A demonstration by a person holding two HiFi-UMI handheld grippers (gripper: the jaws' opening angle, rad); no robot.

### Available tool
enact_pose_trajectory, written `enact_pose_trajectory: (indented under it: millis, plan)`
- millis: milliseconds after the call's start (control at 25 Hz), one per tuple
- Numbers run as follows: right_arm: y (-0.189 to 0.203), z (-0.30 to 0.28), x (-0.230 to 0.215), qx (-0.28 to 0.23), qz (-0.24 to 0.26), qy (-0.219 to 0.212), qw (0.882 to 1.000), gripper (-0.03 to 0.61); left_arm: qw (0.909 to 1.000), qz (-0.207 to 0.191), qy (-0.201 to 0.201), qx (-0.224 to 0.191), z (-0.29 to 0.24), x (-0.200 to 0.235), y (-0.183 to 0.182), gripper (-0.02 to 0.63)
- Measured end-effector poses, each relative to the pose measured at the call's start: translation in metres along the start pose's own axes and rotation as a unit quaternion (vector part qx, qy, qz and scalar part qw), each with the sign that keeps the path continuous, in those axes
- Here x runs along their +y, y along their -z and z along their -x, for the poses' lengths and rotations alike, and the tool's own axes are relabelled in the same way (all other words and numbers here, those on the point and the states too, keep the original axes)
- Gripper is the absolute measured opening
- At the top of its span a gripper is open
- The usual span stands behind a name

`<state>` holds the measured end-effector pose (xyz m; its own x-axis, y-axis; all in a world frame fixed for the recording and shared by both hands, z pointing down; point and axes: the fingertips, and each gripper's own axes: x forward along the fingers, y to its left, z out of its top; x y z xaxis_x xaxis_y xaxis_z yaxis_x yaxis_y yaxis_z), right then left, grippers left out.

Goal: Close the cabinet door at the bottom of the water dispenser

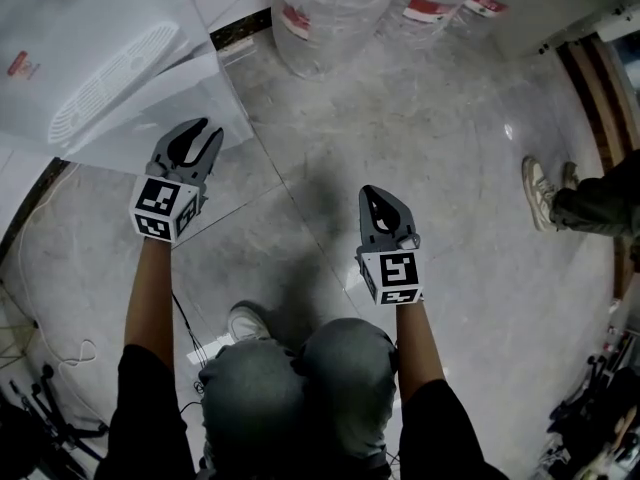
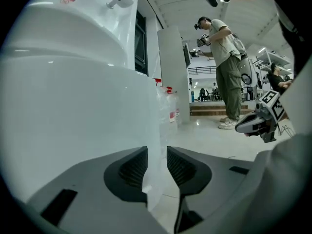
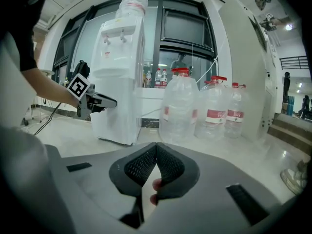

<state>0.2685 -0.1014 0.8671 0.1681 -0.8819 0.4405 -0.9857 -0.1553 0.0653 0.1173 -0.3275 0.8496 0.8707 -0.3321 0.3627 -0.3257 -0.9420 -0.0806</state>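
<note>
Closest to the lens, the left gripper point(image 2: 157, 154) has its ribbed pads standing apart. The free edge of the white cabinet door point(image 2: 87, 121) runs down through the gap. A strip of background shows next to one pad, so the pads straddle the edge without plainly squeezing it. Only this view gives that.

In the head view the same gripper has its tips at the door's edge. The door is swung out from the water dispenser point(image 1: 60, 28) over the grey floor point(image 1: 430, 158), below the slotted drip grille point(image 1: 110, 83). Whether the pads touch the door cannot be told there.

The right gripper point(image 3: 156, 147) has its jaws together at the tips with nothing between them. A fingertip point(image 3: 155, 184) of the person shows behind the pads. In the head view this gripper hangs over bare floor, well apart from the door, beyond the person's knees point(image 1: 300, 378).

Its own view alone shows the dispenser whole: upright, with a top bottle point(image 3: 132, 6) and two taps. Three red-capped water bottles point(image 3: 209, 111) stand just beside it, before a dark window point(image 3: 183, 30).

A bystander point(image 2: 226, 67) stands full-length only in the left gripper view. The head view catches just shoes point(image 1: 545, 190).
</note>
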Motion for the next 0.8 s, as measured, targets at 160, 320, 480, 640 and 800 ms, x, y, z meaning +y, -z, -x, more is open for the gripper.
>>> enact_pose_trajectory:
  millis: [160, 320, 480, 640, 800]
  plan:
    - [0.003, 0.002, -0.005, 0.005, -0.002, 0.010, 1.000, 0.014, 0.9997, 0.012, -0.020, -0.004, -0.005, 0.024, -0.003, 0.124]
    - [0.007, 0.002, -0.011, 0.007, -0.003, 0.012, 1.000, 0.014, 0.9988, 0.020, -0.044, 0.010, -0.011, 0.039, 0.002, 0.130]
    - [0.008, -0.001, -0.014, 0.004, -0.003, 0.013, 1.000, 0.014, 0.9981, 0.019, -0.057, 0.015, -0.013, 0.049, 0.003, 0.133]
    - [0.005, 0.001, -0.011, 0.003, -0.005, 0.010, 1.000, 0.014, 0.9984, 0.028, -0.047, 0.014, -0.010, 0.038, 0.002, 0.136]
    - [-0.008, 0.005, -0.011, -0.004, -0.010, 0.003, 1.000, 0.014, 0.9986, 0.028, -0.044, 0.009, 0.000, 0.020, -0.009, 0.129]
